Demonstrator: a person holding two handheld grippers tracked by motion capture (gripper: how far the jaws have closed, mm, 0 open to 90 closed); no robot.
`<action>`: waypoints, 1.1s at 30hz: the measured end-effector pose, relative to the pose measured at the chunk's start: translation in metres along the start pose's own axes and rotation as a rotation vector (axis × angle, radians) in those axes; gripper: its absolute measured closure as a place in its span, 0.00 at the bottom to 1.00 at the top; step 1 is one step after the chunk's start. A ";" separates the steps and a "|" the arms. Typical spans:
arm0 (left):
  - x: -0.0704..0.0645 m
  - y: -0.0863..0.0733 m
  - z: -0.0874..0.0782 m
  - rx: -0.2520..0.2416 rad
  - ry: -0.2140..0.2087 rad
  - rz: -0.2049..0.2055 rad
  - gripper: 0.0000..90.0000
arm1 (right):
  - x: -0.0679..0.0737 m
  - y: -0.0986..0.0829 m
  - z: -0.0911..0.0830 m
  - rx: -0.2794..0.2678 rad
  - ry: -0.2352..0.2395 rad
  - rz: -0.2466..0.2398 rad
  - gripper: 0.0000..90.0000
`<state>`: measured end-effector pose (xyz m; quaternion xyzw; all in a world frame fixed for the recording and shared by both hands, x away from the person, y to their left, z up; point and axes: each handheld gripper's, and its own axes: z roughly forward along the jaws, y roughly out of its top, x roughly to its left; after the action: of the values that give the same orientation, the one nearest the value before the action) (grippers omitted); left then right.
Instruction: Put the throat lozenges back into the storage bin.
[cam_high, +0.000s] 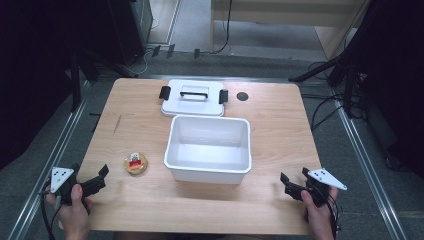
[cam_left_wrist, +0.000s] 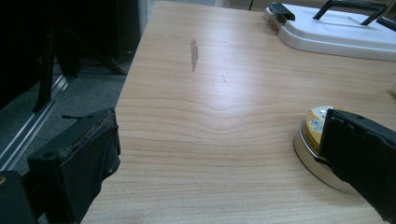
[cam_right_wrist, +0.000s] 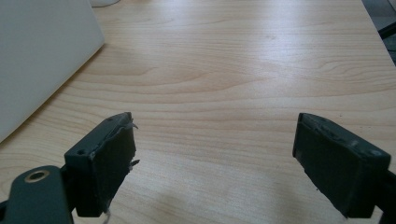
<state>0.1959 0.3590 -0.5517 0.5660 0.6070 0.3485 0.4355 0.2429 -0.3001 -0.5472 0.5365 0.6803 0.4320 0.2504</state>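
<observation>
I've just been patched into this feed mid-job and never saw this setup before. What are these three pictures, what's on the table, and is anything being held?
No robot here: a person holds a two-jaw gripper in each hand. The high view looks down on the wooden table, with the left gripper and right gripper near its front edge. The other two views ride on the grippers, looking along their black jaws. On the table sit an open white bin, its lid lying flat behind it, and a small round tin left of the bin. Both grippers are open and hold nothing.
</observation>
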 end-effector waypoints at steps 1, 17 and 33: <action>0.000 0.000 0.000 0.003 -0.003 0.000 0.00 | 0.000 0.000 0.000 0.000 0.000 0.001 0.15; -0.042 0.033 0.010 0.212 -0.126 0.252 0.00 | 0.000 0.000 0.000 0.002 0.001 0.006 0.15; -0.084 0.062 0.043 0.643 -0.189 0.517 0.00 | 0.000 0.000 -0.001 0.002 0.008 0.012 0.15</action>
<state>0.2578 0.2798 -0.4993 0.8360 0.4805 0.1858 0.1889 0.2423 -0.3006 -0.5471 0.5392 0.6785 0.4349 0.2444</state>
